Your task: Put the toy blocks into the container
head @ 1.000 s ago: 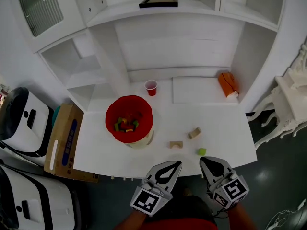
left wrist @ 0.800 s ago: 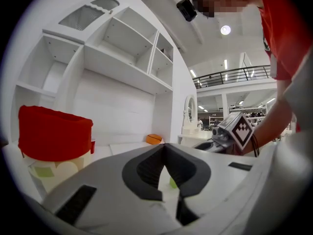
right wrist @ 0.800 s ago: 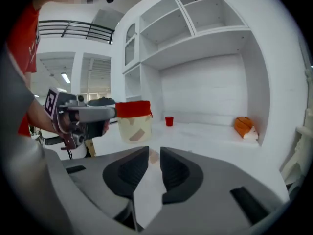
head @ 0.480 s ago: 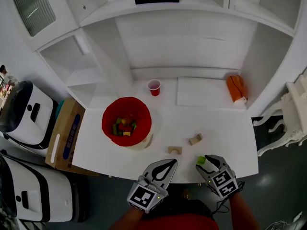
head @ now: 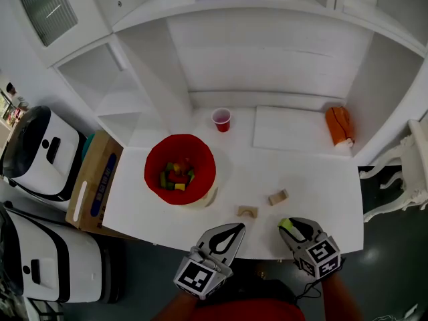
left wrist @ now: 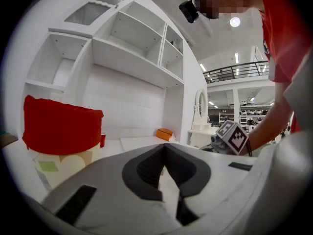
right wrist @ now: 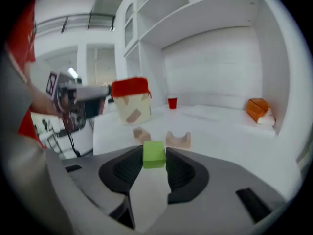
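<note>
White tabletop (head: 301, 172) | grasp: right gripper (right wrist: 154, 155) jaws just closing on green block (right wrist: 154, 151), right of red container (head: 156, 158) | left gripper (left wrist: 164, 148) closed, empty | next: lift across.

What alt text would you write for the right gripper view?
The right gripper, its jaws just closing, grips a green block at the table's edge. Beyond lie an arched wooden block, another wooden block, the red-lined container and a red cup.

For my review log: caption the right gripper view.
Right gripper, jaws just closed further, grips a green block on the table; wooden arch block and red container beyond.
</note>
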`<state>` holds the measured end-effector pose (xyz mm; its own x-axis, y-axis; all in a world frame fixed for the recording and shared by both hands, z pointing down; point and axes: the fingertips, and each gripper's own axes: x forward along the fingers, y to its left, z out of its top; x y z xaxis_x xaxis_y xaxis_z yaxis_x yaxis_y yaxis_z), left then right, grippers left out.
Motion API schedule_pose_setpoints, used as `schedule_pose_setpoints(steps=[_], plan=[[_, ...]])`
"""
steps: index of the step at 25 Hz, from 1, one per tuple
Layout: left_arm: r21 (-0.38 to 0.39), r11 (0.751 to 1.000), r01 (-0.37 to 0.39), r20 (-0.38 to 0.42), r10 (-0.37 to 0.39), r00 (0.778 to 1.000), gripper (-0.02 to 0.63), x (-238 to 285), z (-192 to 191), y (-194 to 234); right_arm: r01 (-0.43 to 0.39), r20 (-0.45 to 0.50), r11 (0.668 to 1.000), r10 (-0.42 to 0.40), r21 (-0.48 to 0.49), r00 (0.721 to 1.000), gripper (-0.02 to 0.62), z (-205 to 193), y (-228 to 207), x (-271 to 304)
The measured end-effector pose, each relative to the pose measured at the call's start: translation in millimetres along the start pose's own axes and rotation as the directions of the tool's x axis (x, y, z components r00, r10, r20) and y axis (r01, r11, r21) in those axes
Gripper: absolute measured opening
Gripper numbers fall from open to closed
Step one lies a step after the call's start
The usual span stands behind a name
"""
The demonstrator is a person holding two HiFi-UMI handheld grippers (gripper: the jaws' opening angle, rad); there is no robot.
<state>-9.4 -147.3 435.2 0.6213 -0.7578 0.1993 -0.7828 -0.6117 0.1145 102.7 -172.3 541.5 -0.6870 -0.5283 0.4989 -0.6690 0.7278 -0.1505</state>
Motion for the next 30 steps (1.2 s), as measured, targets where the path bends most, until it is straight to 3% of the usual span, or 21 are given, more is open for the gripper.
schedule_pose_setpoints(steps=[2, 4, 7, 10, 14, 18, 19, 24, 25, 27, 30], plan=[[0.002, 1.0, -0.004, 0.008, 0.004, 1.0, 0.021, -3.0, 2.6, 0.3, -0.063, 0.179, 0.987, 0.036, 0.145, 0.983, 0.172, 38.1, 7.2, -15.9], [0.002, 1.0, -0.011, 0.019, 0.011, 1.0, 0.021, -7.8, 6.0, 1.7, -0.12, 0.317, 0.975, 0.055, 0.189, 0.947, 0.172, 80.1, 19.3, -30.4], [0.004, 1.0, -0.029, 0.038, 0.029, 0.999, 0.021, -17.2, 10.6, 8.6, -0.176, 0.431, 0.979, 0.116, 0.101, 0.895, 0.172, 147.6, 46.1, -35.3], [0.002, 0.998, -0.056, 0.052, 0.056, 0.997, 0.021, -28.7, 14.2, 19.1, -0.229, 0.483, 0.973, 0.21, -0.02, 0.85, 0.172, 214.9, 73.3, -19.7], [0.013, 0.996, -0.092, 0.072, 0.091, 0.993, 0.021, -50.2, 19.6, 34.3, -0.264, 0.469, 0.954, 0.299, -0.139, 0.831, 0.172, 273.6, 105.0, 26.0], [-0.002, 0.992, -0.126, 0.103, 0.126, 0.987, 0.021, -67.9, 33.2, 49.8, -0.296, 0.406, 0.943, 0.333, -0.152, 0.851, 0.182, 290.4, 129.3, 74.7], [-0.004, 0.991, -0.134, 0.109, 0.134, 0.985, 0.021, -71.3, 34.7, 54.3, -0.31, 0.39, 0.939, 0.343, -0.147, 0.855, 0.209, 290.5, 134.2, 83.7], [-0.02, 0.987, -0.162, 0.119, 0.163, 0.979, 0.021, -80.8, 35.3, 72.9, -0.31, 0.395, 0.937, 0.35, -0.163, 0.85, 0.201, 289.8, 144.3, 90.6], [-0.021, 0.987, -0.162, 0.118, 0.163, 0.98, 0.021, -80.5, 34.5, 74.8, -0.29, 0.413, 0.942, 0.335, -0.17, 0.847, 0.126, 289.9, 142.0, 84.4], [-0.017, 0.988, -0.154, 0.111, 0.155, 0.982, 0.021, -77.9, 31.4, 76.4, -0.25, 0.448, 0.953, 0.301, -0.17, 0.842, 0.04, 286.9, 135.4, 67.1], [0.003, 0.992, -0.122, 0.079, 0.122, 0.989, 0.023, -66.3, 22.1, 73.8, -0.226, 0.489, 0.964, 0.266, -0.142, 0.831, 0.018, 274.9, 124.1, 34.7]])
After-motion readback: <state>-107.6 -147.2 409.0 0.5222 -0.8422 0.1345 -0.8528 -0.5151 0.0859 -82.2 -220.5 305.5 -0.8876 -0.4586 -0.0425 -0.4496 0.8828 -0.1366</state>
